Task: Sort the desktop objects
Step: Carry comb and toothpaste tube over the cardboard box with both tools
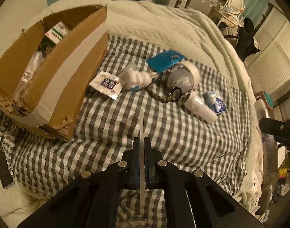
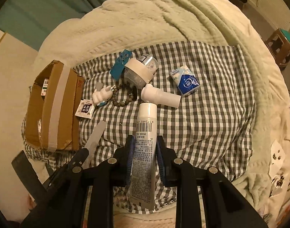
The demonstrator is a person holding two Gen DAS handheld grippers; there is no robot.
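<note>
My left gripper [image 1: 142,142] is shut on a thin flat pale strip [image 1: 141,121], seen edge-on above the checked cloth [image 1: 110,133]. From the right wrist view it is a grey toothed strip [image 2: 96,134], like a comb, held near the cardboard box [image 2: 57,110]. My right gripper [image 2: 145,142] is shut on a white tube [image 2: 146,114] with a barcode, cap pointing away, lifted over the cloth. The open box [image 1: 55,87] holds a green-and-white packet and clear plastic. A black finger [image 1: 274,128] of the right gripper shows at the far right.
On the cloth lie a sachet [image 2: 85,108], a white figurine [image 2: 102,95], a bead bracelet [image 2: 124,98], a blue card [image 2: 119,66], a clear jar with a tape roll [image 2: 139,72], a white bottle [image 2: 160,96] and a tissue pack [image 2: 185,80]. A cream blanket [image 2: 154,19] lies behind.
</note>
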